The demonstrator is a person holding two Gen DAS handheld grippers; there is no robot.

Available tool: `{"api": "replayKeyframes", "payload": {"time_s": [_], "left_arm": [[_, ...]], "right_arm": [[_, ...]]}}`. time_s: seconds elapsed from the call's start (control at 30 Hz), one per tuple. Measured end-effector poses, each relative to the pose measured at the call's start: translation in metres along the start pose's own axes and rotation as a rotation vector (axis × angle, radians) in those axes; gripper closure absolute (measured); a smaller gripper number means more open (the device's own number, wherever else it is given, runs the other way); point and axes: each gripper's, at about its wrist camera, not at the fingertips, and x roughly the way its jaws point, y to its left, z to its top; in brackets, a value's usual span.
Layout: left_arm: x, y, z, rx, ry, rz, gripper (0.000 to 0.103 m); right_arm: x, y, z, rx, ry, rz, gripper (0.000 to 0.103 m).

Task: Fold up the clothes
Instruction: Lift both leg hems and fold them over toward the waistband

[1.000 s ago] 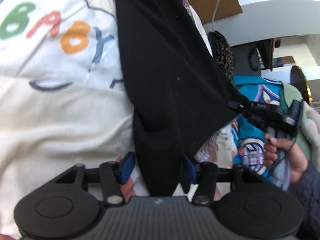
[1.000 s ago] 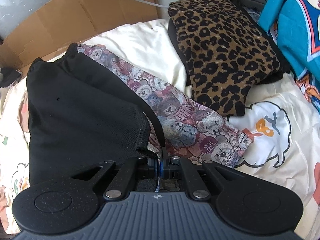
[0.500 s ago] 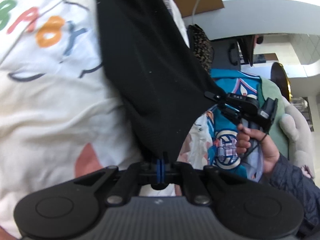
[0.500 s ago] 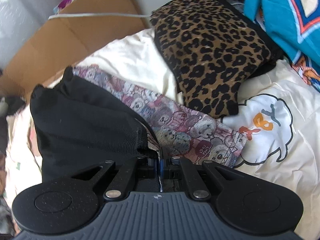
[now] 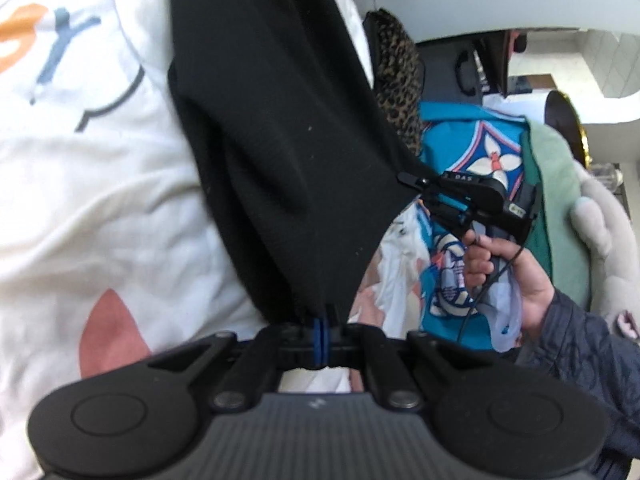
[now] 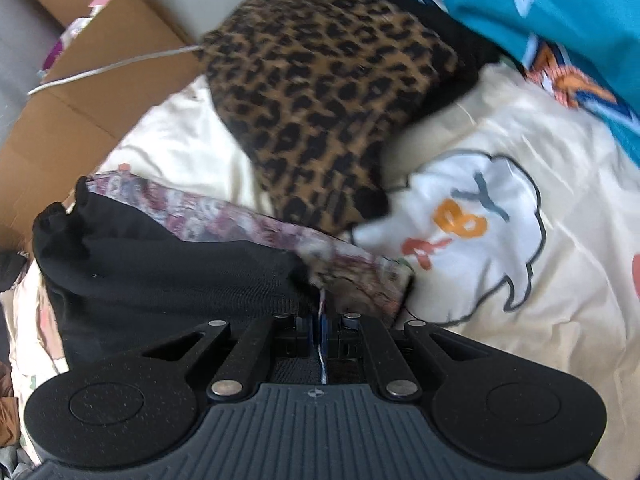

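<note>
black garment (image 5: 280,128) lifted over the bed sheet (image 5: 100,200), one edge clamped in each hand-held gripper, left (image 5: 322,334) and right (image 6: 320,320). fold just begun; leopard piece (image 6: 328,92) looks already folded.

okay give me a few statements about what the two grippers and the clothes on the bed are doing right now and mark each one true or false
1. The left gripper is shut on the black garment. True.
2. The right gripper is open and holds nothing. False: it is shut on the black garment's edge, as the left wrist view also shows.
3. The leopard-print garment lies on the cream bedding, held by neither gripper. True.
4. The black garment lies folded flat on the bedding. False: it is stretched between the two grippers.
5. The bedding's cloud print carries coloured letters. True.
6. The teal garment is clamped in the left gripper. False: it lies off to the side, ungripped.
</note>
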Motion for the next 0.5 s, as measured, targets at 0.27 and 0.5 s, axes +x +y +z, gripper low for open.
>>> {"api": "replayKeyframes", "payload": {"time_s": [0.27,0.5], "left_arm": [[0.012,0.009,0.004,-0.019,0.019,0.013,0.075],[0.016,0.009,0.006,-0.006,0.034,-0.016,0.101]], "right_arm": [[0.014,-0.017,-0.002,0.067,-0.007,0.023,0.095],[0.015,-0.014,0.005,0.044,-0.034,0.021,0.101]]}}
